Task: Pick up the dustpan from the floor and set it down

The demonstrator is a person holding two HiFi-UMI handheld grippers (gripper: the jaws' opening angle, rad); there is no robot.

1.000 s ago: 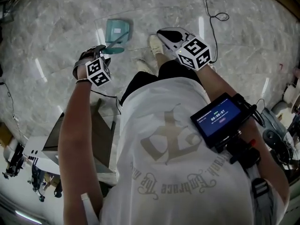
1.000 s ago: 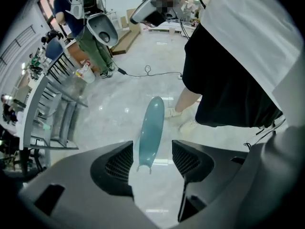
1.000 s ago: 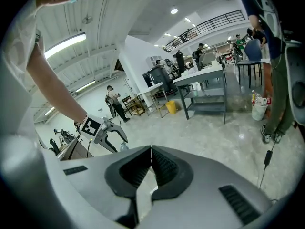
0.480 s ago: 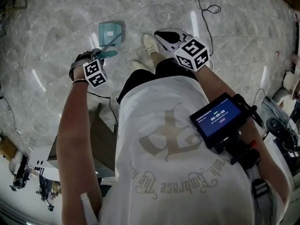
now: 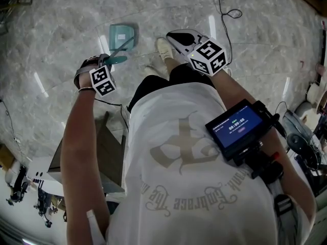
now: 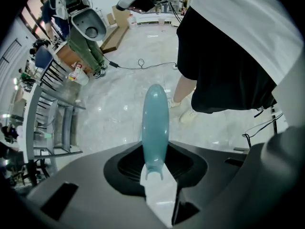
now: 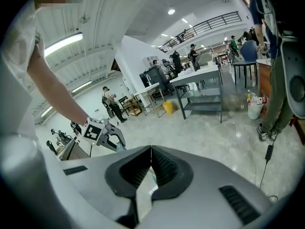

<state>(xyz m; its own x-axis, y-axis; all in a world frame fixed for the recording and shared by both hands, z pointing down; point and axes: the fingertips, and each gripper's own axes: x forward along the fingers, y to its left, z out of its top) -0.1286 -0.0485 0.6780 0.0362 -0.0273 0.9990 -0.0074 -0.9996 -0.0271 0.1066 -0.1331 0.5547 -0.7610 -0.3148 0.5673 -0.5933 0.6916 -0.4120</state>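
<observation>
The dustpan (image 5: 121, 35) lay on the pale marble floor (image 5: 61, 34), just left of the person's shoes (image 5: 164, 47) in the head view. Whether its pan had cleared the floor could not be told. Its long axis ran from the pan back along the teal handle (image 5: 118, 60) to the left gripper (image 5: 111, 61), which pointed down at that handle's near end. In the left gripper view the handle (image 6: 155, 123) stood dead centre in the left gripper (image 6: 156, 175), rising straight away from the camera. Its lower end was seated at the white fingertip. The jaws had just been closing, and they looked clamped on the handle from either side. The pan itself was hidden behind the handle there. The right gripper (image 5: 176, 35) hung over the shoes, near the dustpan but apart from it, and pointed forward. In its own view the right gripper (image 7: 151, 162) had its jaws together on a thin seam with nothing between them. So the left hand was the nearer and already had the handle, while the pan hung off ahead of it. Judging from that, a lift would put the pan's weight out beyond the grip. The handle might then pivot in the jaws and the pan droop unless the hold was firm.
</observation>
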